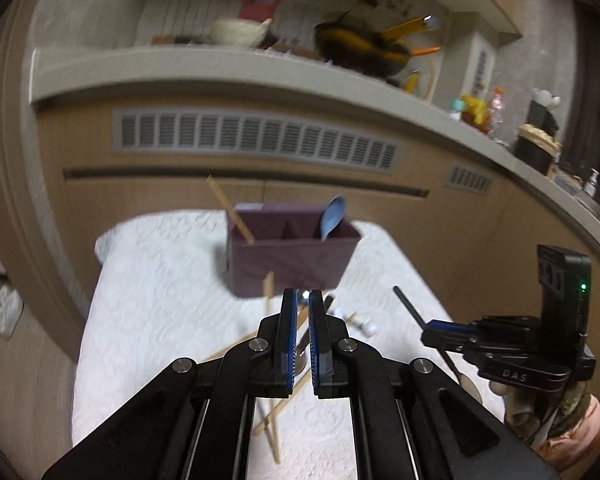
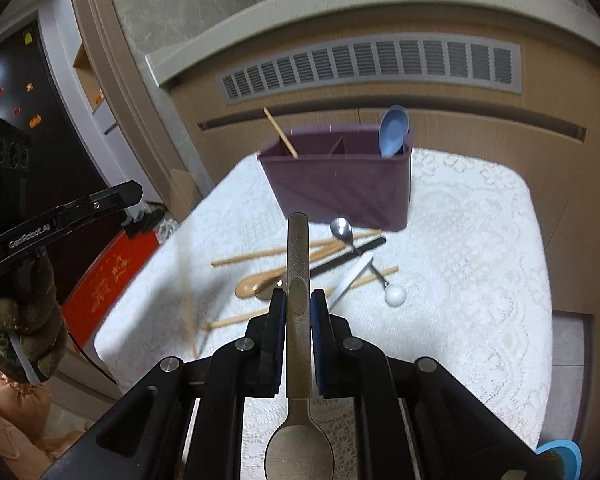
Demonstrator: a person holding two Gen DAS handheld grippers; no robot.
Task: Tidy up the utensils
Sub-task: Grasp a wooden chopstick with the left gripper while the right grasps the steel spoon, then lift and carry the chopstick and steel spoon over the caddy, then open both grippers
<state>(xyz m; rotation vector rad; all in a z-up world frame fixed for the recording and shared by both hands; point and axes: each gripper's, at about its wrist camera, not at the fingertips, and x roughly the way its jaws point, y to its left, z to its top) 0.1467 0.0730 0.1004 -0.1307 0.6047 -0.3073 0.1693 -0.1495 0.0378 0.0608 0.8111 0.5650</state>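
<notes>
Barely started: one chopstick (image 2: 280, 133) and a blue spoon (image 2: 393, 130) are in the caddy (image 2: 339, 184). Right gripper (image 2: 298, 300) clamps a metal spoon (image 2: 298, 264); left gripper (image 1: 302, 300) pinched shut, maybe on a chopstick. The pile (image 2: 319, 256) mid-table (image 2: 479, 240) remains.

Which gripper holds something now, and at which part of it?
The right gripper holds a metal spoon by its handle, bowl toward the camera. The left gripper is shut with nothing seen between its pads.
</notes>
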